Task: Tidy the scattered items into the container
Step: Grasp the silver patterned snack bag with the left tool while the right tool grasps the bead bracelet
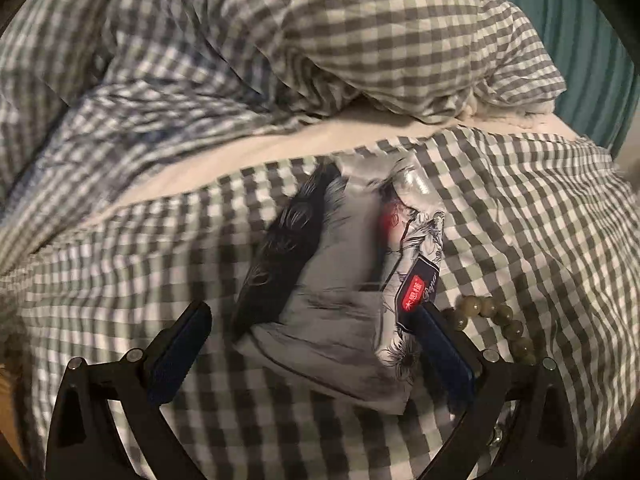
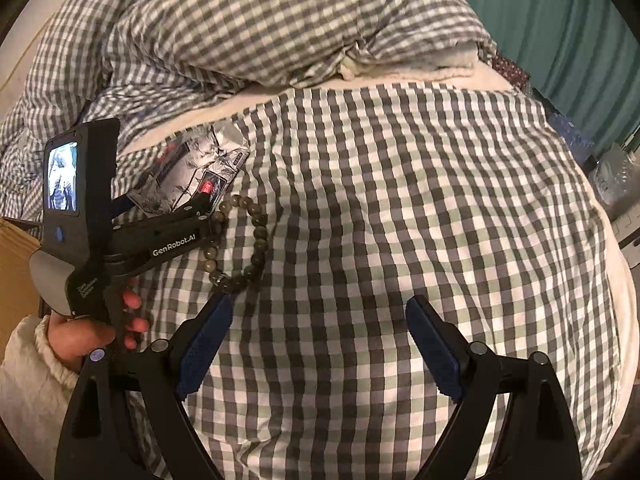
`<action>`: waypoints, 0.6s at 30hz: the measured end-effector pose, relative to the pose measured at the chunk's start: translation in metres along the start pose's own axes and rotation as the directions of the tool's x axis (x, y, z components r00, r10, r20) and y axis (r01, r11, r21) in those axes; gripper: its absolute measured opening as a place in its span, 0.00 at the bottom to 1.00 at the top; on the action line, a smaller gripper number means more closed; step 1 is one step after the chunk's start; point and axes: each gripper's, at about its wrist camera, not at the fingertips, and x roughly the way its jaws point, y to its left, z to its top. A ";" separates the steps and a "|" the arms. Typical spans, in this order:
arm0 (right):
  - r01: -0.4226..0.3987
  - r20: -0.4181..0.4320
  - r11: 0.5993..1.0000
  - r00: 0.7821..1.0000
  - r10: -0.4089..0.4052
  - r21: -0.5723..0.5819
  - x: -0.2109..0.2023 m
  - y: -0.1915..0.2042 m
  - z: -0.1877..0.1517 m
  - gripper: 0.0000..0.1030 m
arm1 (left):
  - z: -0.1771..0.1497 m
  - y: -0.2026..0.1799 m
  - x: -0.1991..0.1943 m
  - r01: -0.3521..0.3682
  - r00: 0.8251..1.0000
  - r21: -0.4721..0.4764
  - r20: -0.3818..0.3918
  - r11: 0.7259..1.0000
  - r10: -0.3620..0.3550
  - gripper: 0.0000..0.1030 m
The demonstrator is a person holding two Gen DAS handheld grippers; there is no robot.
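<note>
Gingham bedding in grey, green and white (image 1: 520,208) covers the bed, with a rumpled duvet heaped at the far side. At far left in the right wrist view, a corner of a brown cardboard box (image 2: 16,248) shows beside the bed; it may be the container, though I cannot tell. Next, a person's hand (image 2: 86,332) in a cream sleeve grips the left hand-held gripper (image 1: 316,328), whose jaws stand wide over a soft printed tissue pack (image 1: 344,280) lying on the bedding. The pack sits between the blue pads; its right edge looks to be against the right pad, while the left pad is clear of it, so nothing is gripped yet. Just right of the pack lies a loop of olive-green bead bracelet (image 2: 240,240), touching that gripper's outer side. Further right, the right hand-held gripper (image 2: 320,324) hangs wide open over bare bedding, holding nothing, the bracelet near its left pad. Risks: closing off-centre could squeeze the limp pack sideways or pinch the sheet with it, and the bracelet could snag and drag along.
</note>
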 end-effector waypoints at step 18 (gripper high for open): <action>0.014 -0.056 0.995 0.998 -0.020 -0.101 0.046 0.078 0.009 0.86 | -0.002 0.090 -0.131 -0.002 0.991 -0.154 0.130 0.988 0.022 0.25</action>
